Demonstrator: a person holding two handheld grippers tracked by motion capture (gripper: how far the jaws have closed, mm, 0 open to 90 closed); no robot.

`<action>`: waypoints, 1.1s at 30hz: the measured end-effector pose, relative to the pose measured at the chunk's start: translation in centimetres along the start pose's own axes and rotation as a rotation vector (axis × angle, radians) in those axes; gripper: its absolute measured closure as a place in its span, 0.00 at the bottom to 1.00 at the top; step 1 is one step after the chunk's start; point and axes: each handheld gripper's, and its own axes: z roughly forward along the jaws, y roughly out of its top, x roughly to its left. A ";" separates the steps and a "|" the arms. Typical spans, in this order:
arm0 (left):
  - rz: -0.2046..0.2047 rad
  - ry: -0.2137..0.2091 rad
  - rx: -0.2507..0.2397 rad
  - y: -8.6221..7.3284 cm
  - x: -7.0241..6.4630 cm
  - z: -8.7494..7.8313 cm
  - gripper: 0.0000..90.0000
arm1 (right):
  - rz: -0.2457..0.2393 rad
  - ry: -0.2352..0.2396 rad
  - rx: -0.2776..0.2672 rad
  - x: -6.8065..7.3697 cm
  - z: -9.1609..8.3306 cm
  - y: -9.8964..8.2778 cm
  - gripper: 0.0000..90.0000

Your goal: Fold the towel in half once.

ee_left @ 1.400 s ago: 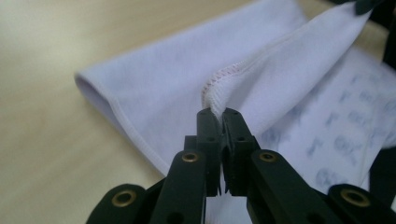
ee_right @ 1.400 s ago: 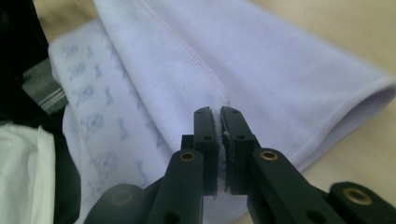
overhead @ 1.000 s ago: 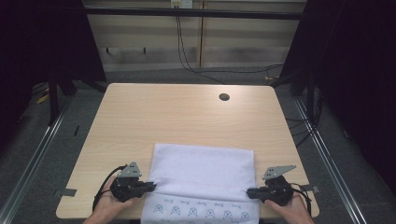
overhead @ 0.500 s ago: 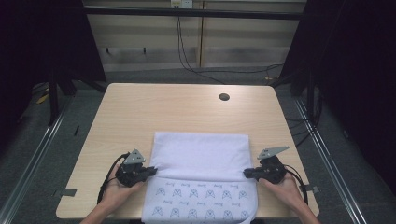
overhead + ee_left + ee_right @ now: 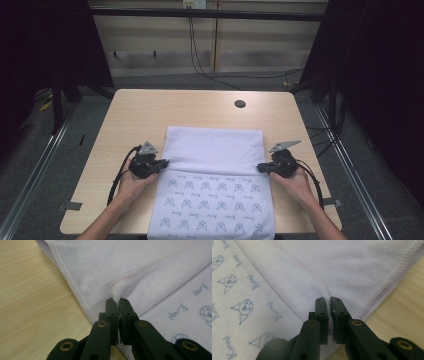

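A white towel (image 5: 214, 150) lies on the wooden table (image 5: 150, 112); its near part bears small blue printed figures and hangs over the front edge. My left gripper (image 5: 163, 163) is shut on the towel's left edge (image 5: 116, 291), the hem pinched between its black jaws. My right gripper (image 5: 260, 168) is shut on the towel's right edge (image 5: 328, 293) in the same way. Both hold a folded-over layer, plain side up, whose fold line runs between them across the printed part.
A small dark round hole (image 5: 240, 104) sits near the table's far right corner. Bare wood lies beyond the towel and to both sides. Metal rails, cables and dark floor surround the table.
Both grippers have moved away from the person, toward the table's far side, carrying the towel's edge. More of the printed side now shows at the front.
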 end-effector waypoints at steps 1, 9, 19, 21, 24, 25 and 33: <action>0.002 0.004 0.000 0.2 0.2 0.2 0.97 | 0.000 0.000 0.000 0.0 0.0 0.0 0.95; -0.007 0.025 -0.016 1.1 1.8 1.2 0.97 | 0.036 -0.052 -0.077 -1.5 1.6 1.3 0.95; -0.004 0.085 0.000 3.7 4.3 3.6 0.97 | 0.073 -0.097 -0.125 -3.1 4.4 4.3 0.95; -0.033 0.085 -0.014 3.7 4.6 3.7 0.97 | 0.071 -0.103 -0.121 -3.2 4.5 4.6 0.95; -0.058 0.090 -0.033 3.7 5.7 3.9 0.97 | 0.079 -0.131 -0.118 -3.9 5.0 5.4 0.95; -0.061 0.087 -0.027 3.8 6.1 4.0 0.97 | 0.091 -0.134 -0.112 -4.1 5.1 5.7 0.95; -0.144 0.151 -0.077 4.5 6.8 5.3 0.97 | 0.110 -0.209 -0.068 -4.8 6.1 7.8 0.95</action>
